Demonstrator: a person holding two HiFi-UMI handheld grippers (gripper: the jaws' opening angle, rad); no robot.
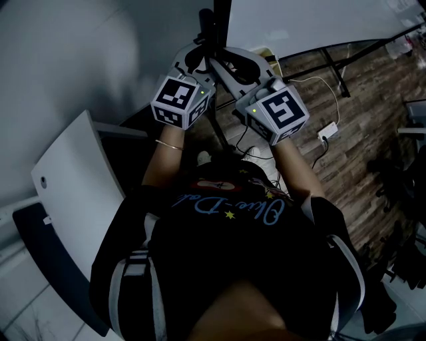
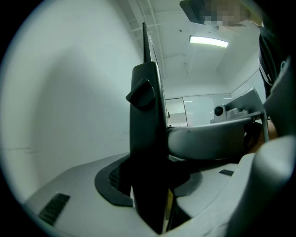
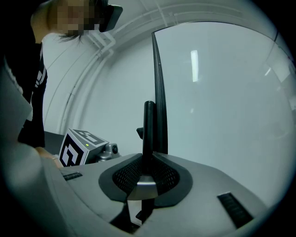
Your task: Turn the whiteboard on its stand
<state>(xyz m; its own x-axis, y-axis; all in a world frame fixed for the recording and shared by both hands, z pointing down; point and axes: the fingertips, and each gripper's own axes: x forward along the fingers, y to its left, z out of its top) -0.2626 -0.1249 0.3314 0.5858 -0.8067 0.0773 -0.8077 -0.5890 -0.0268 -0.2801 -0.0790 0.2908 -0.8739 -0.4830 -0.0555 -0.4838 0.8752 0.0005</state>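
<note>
- Black post (image 1: 218, 16) at the whiteboard's (image 1: 313, 23) side edge stands between both grippers, at chest height in front of the person.
- Left gripper (image 1: 198, 58): fingers set wide, closed on the post from the left.
- Right gripper (image 1: 234, 68): fingers narrow, clamped on the same post from the right, just beside the left one.
- Likely reason for the double grip on one edge: pushing there swings the board round on its stand, and two grips keep it from twisting loose.
- Board stands upright, edge-on to the person, its stand legs (image 1: 336, 66) on the wood floor (image 1: 359, 133).
- Head view alone shows the legs, the floor and both marker cubes; the finger contact is too dark there.
- Left gripper view shows the post (image 2: 147, 139) filling the gap in the gripper (image 2: 152, 190), a knob (image 2: 141, 92) on the post and the right gripper (image 2: 208, 139) crossing behind.
- Right gripper view shows the board's white face (image 3: 222, 92), the post (image 3: 149, 129) pinched in the gripper (image 3: 145, 180) and the left gripper's cube (image 3: 76, 148).
</note>
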